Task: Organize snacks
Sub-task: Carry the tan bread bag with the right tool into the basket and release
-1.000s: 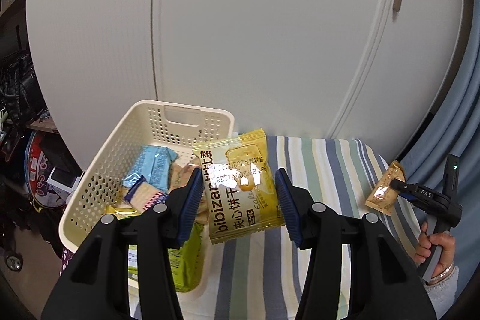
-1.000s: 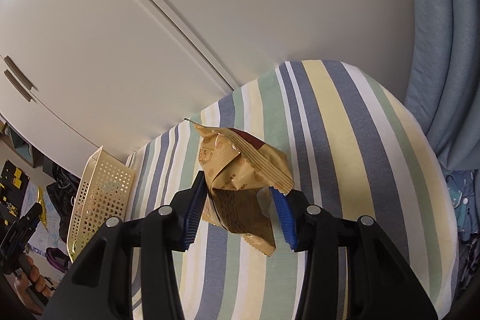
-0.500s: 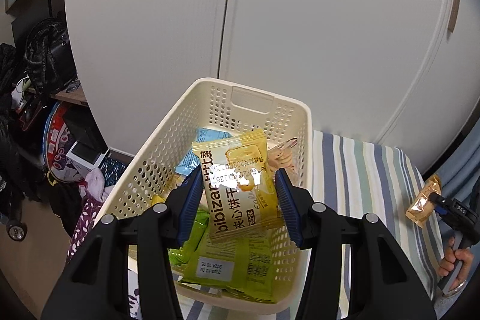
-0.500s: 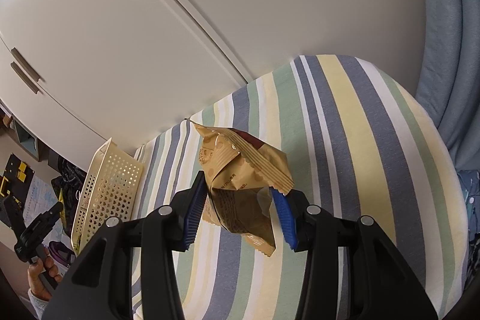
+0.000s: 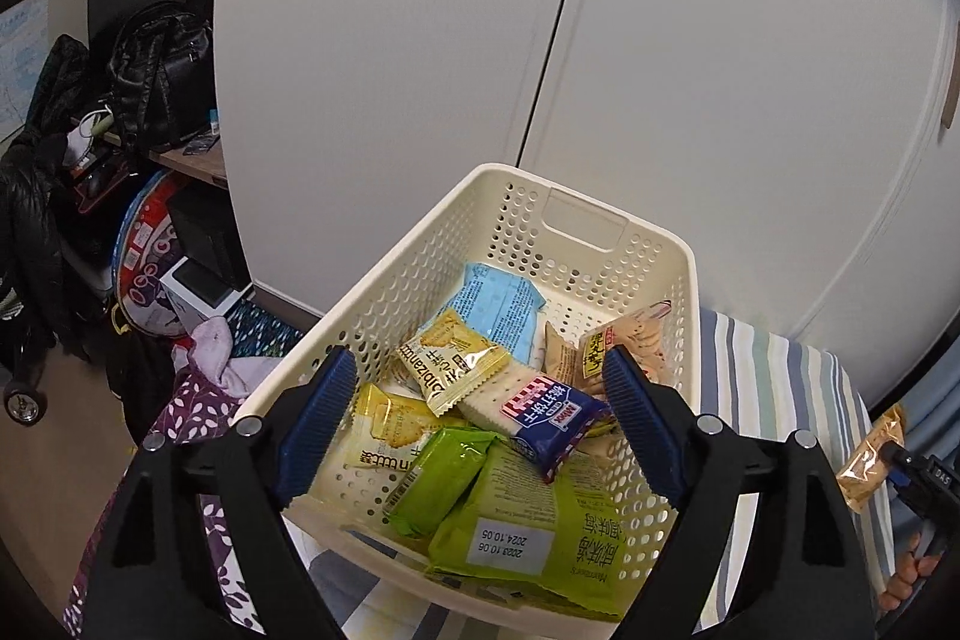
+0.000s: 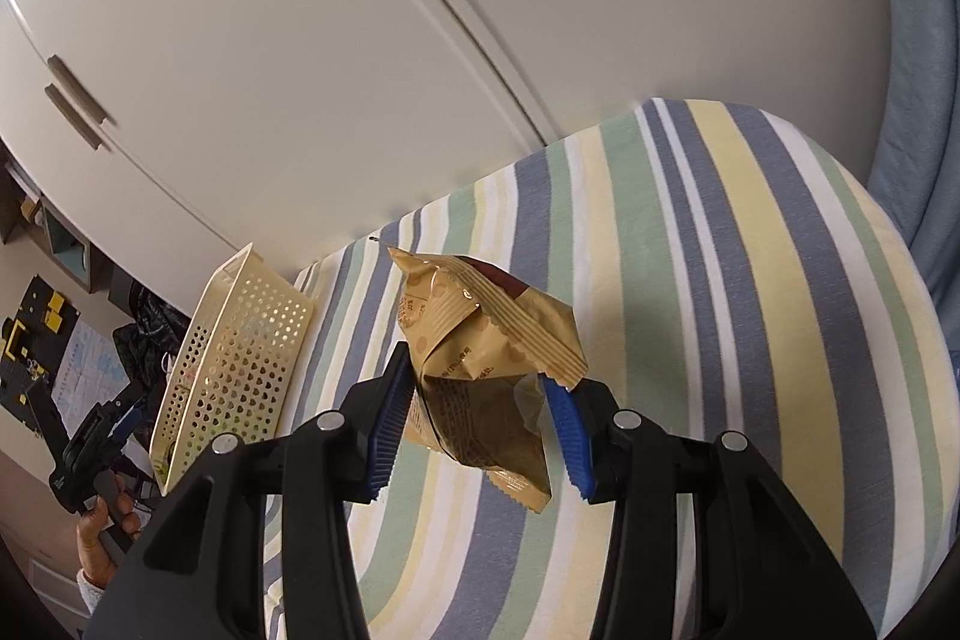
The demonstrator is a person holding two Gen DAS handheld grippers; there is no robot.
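Right gripper (image 6: 474, 421) clamps a light, crinkly brown packet (image 6: 480, 370) mid-body; left gripper (image 5: 480, 430) gapes empty above the basket (image 5: 684, 280).

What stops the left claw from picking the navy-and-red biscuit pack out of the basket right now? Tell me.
Probably nothing. The left claw is open and empty above the basket, and the navy-and-red biscuit pack lies on top of the pile, uncovered, roughly between the fingers. The basket has no lid.
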